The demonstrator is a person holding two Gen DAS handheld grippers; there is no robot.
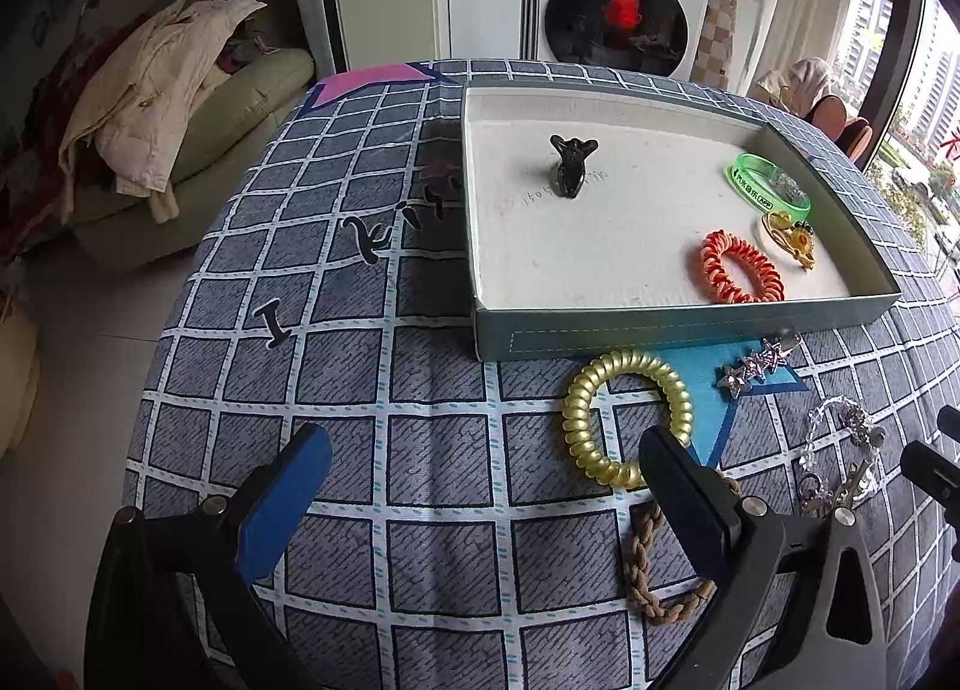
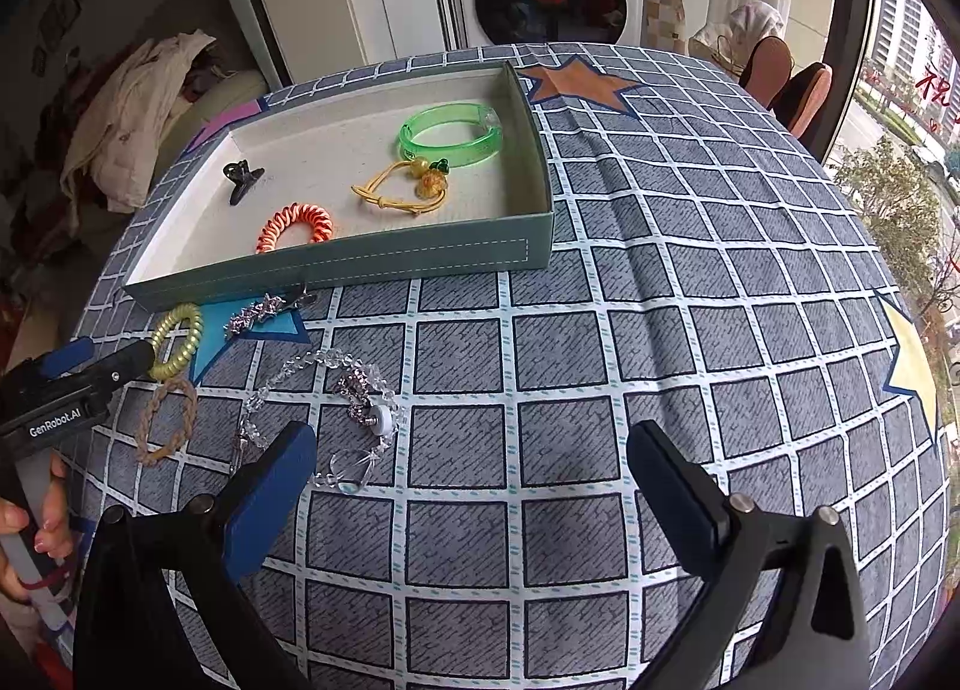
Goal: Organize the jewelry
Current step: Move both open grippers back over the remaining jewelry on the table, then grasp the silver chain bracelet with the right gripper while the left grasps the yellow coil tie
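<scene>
Left hand-held gripper (image 1: 483, 495) spread wide and empty above the grid-patterned blue tablecloth on the table (image 1: 420, 450), beside a gold spiral hair tie (image 1: 627, 417) and a braided tan cord loop (image 1: 645, 564). Right hand-held gripper (image 2: 471, 477) equally wide, empty, near a clear crystal bead bracelet (image 2: 336, 390). Inside the shallow grey-green cardboard tray (image 2: 420, 258): black claw clip (image 2: 242, 180), orange spiral hair tie (image 2: 295, 227), translucent green bangle (image 2: 451, 135), yellow cord charm (image 2: 408, 183).

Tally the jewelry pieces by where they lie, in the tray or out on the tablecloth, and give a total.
In the tray: 4: black hair clip, orange spiral tie, green bangle, yellow cord charm.
On the tablecloth: 4: gold spiral tie, star clip, braided tan loop, clear bead strand.
Total: 8
</scene>
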